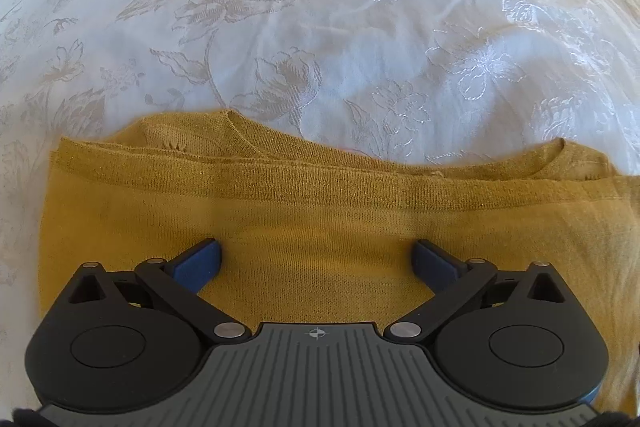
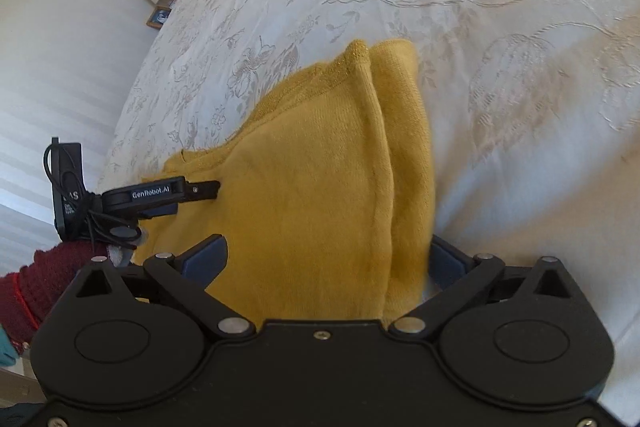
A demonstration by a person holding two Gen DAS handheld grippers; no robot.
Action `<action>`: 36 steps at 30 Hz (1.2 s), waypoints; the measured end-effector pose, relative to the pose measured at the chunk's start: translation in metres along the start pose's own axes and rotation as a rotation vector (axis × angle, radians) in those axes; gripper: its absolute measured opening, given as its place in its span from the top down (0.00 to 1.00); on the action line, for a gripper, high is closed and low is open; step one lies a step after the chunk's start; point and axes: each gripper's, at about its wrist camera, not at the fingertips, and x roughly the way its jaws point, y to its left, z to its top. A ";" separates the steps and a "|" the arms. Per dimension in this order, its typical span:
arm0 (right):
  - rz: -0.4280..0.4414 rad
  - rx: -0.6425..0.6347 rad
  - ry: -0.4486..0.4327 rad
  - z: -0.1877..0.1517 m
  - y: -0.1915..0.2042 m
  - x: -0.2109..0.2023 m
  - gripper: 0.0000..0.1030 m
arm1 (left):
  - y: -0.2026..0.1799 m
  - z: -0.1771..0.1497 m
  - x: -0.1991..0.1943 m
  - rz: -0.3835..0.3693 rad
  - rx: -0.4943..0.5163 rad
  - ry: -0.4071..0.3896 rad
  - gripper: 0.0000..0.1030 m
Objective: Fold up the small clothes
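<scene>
Right wrist view: my right gripper [image 2: 326,259] gapes wide over the folded sweater [image 2: 320,167], gripping nothing; its length runs straight ahead.

A folded sweater [image 1: 300,227] lies on the bed [image 1: 320,27], its neckline edge toward the far side. The left claw [image 1: 316,255] hangs over its near part; the right claw [image 2: 328,259] straddles its folded end.
</scene>
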 end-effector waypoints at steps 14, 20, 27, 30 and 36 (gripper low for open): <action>0.101 0.121 0.049 0.021 -0.016 0.012 0.00 | -0.010 0.003 -0.017 -0.005 0.023 -0.036 0.08; 0.083 0.058 0.059 0.009 -0.010 0.003 0.01 | -0.021 -0.032 -0.061 -0.009 0.046 -0.073 0.13; 0.074 0.050 0.059 -0.011 -0.006 -0.010 0.01 | -0.030 -0.079 -0.061 0.008 0.070 0.023 0.13; 0.068 0.058 0.055 -0.016 -0.007 -0.015 0.01 | -0.029 -0.087 -0.048 0.014 0.064 0.055 0.11; 0.060 0.082 0.035 -0.024 -0.009 -0.020 0.01 | -0.022 -0.071 -0.054 0.005 0.029 0.063 0.10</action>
